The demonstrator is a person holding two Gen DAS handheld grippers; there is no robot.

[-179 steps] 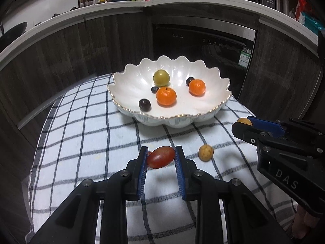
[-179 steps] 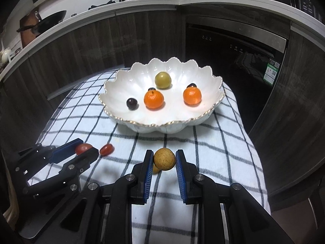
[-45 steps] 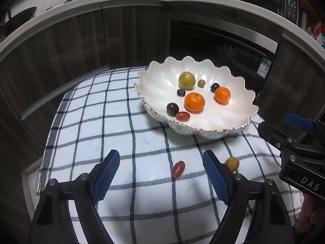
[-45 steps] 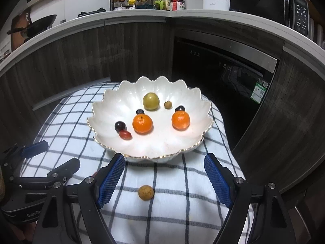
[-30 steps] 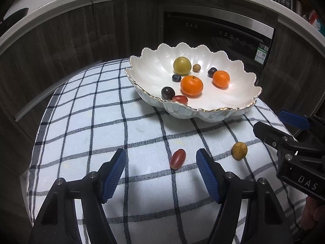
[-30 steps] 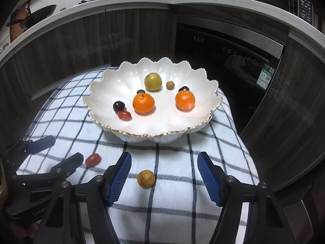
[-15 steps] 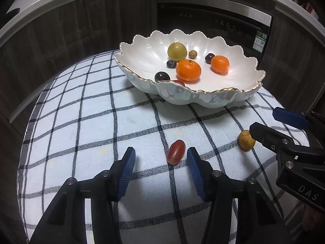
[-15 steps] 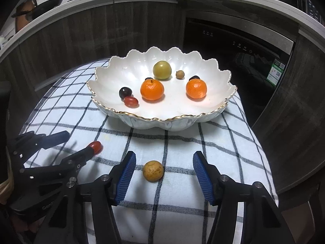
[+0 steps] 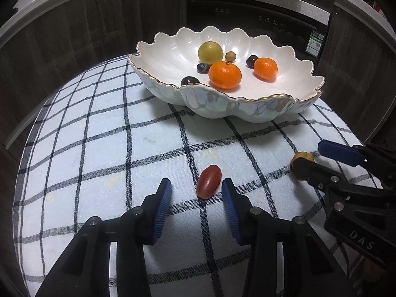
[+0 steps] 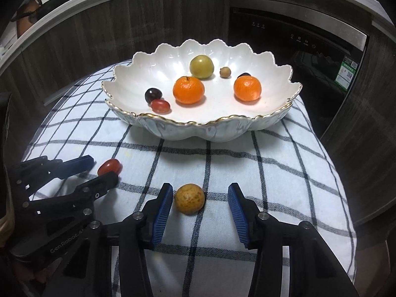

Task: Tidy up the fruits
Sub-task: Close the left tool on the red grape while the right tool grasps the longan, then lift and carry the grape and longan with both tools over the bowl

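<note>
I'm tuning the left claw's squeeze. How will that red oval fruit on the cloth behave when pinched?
The red oval fruit looks smooth and glossy, so it may slip between the pads. It lies at a slant between the open left claw, so it may turn as they close. It looks thin-skinned; squeeze gently.

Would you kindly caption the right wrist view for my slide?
Open right gripper straddles a tan fruit on the checked cloth, before the white bowl.

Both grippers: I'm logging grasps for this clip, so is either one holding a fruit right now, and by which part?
Nothing is held. The left gripper is open around the red grape tomato, and the right gripper is open around the brown-yellow fruit; both lie on the checked cloth.
</note>
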